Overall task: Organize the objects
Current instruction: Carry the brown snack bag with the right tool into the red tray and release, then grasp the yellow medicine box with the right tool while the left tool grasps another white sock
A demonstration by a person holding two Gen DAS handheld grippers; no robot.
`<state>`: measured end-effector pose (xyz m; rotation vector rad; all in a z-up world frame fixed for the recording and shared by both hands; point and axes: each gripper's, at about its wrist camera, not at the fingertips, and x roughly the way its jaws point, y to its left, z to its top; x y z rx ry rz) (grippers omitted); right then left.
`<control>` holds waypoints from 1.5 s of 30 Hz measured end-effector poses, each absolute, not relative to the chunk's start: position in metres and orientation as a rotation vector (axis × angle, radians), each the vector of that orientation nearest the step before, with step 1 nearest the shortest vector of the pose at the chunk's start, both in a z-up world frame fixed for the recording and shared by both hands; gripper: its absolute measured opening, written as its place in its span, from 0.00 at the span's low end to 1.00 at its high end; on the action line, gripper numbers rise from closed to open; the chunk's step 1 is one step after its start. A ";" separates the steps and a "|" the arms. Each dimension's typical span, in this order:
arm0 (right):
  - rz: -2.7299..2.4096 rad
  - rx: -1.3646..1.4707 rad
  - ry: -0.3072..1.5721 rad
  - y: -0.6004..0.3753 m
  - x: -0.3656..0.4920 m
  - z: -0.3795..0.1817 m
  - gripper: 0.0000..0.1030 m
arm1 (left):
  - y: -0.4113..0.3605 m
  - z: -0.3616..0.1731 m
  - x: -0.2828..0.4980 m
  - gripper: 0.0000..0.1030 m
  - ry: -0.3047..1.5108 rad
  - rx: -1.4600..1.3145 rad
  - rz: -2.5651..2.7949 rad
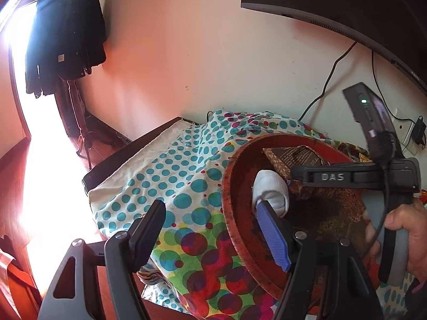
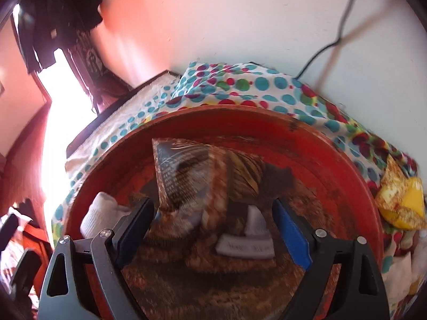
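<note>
The left wrist view looks down at a slant from beside the red bowl [image 1: 267, 253], over the dotted cloth [image 1: 170, 184] toward the wall [image 1: 200, 53]. The right wrist view hangs close above the bowl [image 2: 240, 125], facing steeply into it. Both share bowl, cloth [image 2: 240, 85] and wall [image 2: 213, 21].

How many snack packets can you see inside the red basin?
1: a brown snack packet lies in the red basin, ahead of the open right gripper. More may be hidden under it.
</note>
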<state>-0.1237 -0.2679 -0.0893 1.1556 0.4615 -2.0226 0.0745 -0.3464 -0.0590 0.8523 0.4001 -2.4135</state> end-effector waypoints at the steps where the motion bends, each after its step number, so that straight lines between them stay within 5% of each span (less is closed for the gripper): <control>1: -2.038 1.152 0.431 -0.255 -0.124 -0.083 0.86 | -0.346 -0.060 0.074 0.71 0.408 0.854 -2.414; 22: -2.800 1.193 0.070 0.208 -0.136 -0.062 0.96 | -0.273 -0.061 0.055 0.71 0.235 0.917 -2.533; 42: -2.768 1.262 0.083 0.250 -0.231 -0.112 0.98 | -0.169 -0.060 0.018 0.71 -0.090 1.000 -2.673; 45: -2.758 1.263 0.041 0.253 -0.236 -0.116 0.89 | -0.147 -0.052 0.003 0.71 -0.132 1.001 -2.713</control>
